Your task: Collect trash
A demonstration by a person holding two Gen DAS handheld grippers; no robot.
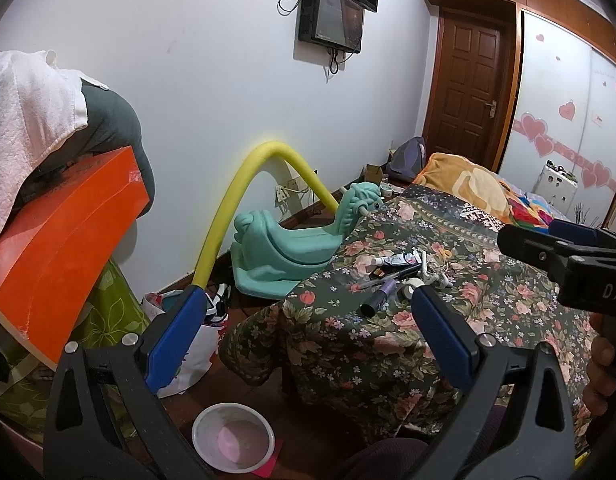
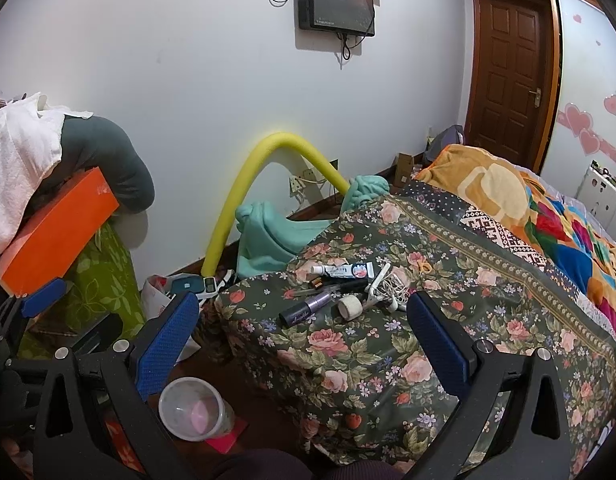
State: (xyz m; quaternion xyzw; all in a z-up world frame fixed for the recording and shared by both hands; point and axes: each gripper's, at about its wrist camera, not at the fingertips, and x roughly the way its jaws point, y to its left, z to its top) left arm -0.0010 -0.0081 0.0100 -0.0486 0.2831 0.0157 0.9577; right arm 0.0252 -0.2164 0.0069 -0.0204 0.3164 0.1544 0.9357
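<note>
A pile of small items lies on the floral cloth (image 2: 388, 344) of the table: a white tube (image 2: 342, 270), a purple and black mascara tube (image 2: 306, 309), a roll of white tape (image 2: 350, 307), pens and white earphones (image 2: 390, 286). The pile also shows in the left wrist view (image 1: 392, 276). A clear plastic cup (image 2: 190, 408) with pink residue stands on the floor below the table's left corner; it also shows in the left wrist view (image 1: 233, 436). My left gripper (image 1: 308, 320) is open and empty. My right gripper (image 2: 304, 320) is open and empty, short of the pile.
A teal rocking toy (image 1: 284, 248) and a yellow foam tube (image 1: 244, 196) stand by the wall. An orange box (image 1: 56, 248) juts out at the left. A white bag (image 2: 160, 292) sits on the floor. Bedding (image 2: 528, 208) lies at the right.
</note>
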